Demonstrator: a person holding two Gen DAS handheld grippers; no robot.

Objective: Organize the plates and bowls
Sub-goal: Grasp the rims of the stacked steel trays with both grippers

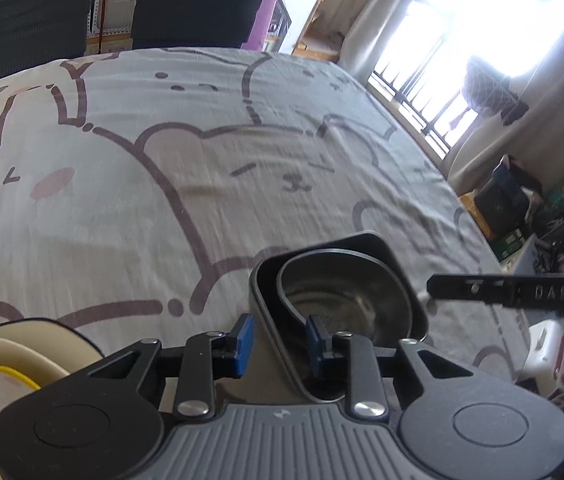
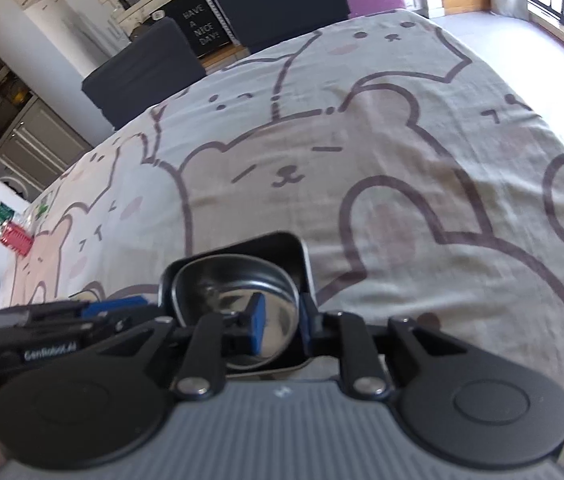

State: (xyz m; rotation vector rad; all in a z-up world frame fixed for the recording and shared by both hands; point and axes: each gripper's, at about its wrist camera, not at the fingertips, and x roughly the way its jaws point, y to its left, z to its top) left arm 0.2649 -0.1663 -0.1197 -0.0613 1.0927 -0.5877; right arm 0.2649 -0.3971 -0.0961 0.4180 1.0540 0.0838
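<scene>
While both grippers pointed steeply down at a table covered by a grey cloth (image 1: 210, 184) printed with cartoon bears, they met at a dark square dish (image 1: 397, 276) near the table's near edge. A round metal bowl (image 1: 345, 292) sat inside the dish, its inside shiny and reflective.

In the left wrist view, the left gripper (image 1: 280, 338) straddled the dish's left wall, one blue finger outside it and the other inside, over the bowl. The fingers stood close on either side of the wall, but whether they pressed on it could not be told. The right gripper's black finger (image 1: 497, 286) reached in from the right beside the dish's right side.

In the right wrist view, the right gripper (image 2: 282, 326) straddled the dish's right wall, one blue finger (image 2: 257, 326) inside over the bowl and the other outside; its grip could not be told either.

A cream bowl (image 1: 22, 354) sat at the near left. Dark chairs (image 1: 198, 8) stood at the far side.
</scene>
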